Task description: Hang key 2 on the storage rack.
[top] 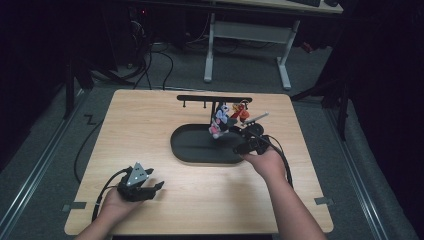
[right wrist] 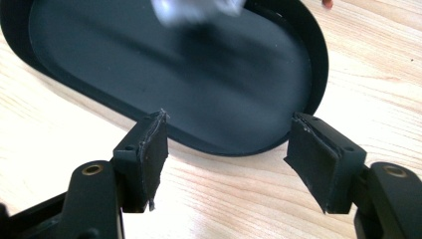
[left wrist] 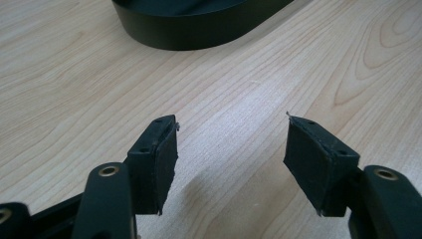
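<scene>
A black oval tray [top: 196,145] lies on the wooden table right of centre. Behind it stands a black rack [top: 214,98], and from it hang a black, white and pink toy figure [top: 220,120] and an orange one [top: 241,112]. My right gripper [top: 239,140] hovers at the tray's right rim, open, nothing between its jaws. In the right gripper view the gripper [right wrist: 229,117] faces the tray [right wrist: 174,74], with a blurred pale toy [right wrist: 194,7] at the top. My left gripper [top: 159,187] rests open at the front left. Its jaws [left wrist: 230,122] stand over bare wood, the tray [left wrist: 199,30] beyond them.
A pale thin stick [top: 256,118] juts out beside the orange toy. Beyond the table stands a white-legged desk [top: 282,60], with cables [top: 150,65] on the carpet. Tape marks [top: 73,205] sit at the table's front corners. Bare wood lies between the two hands.
</scene>
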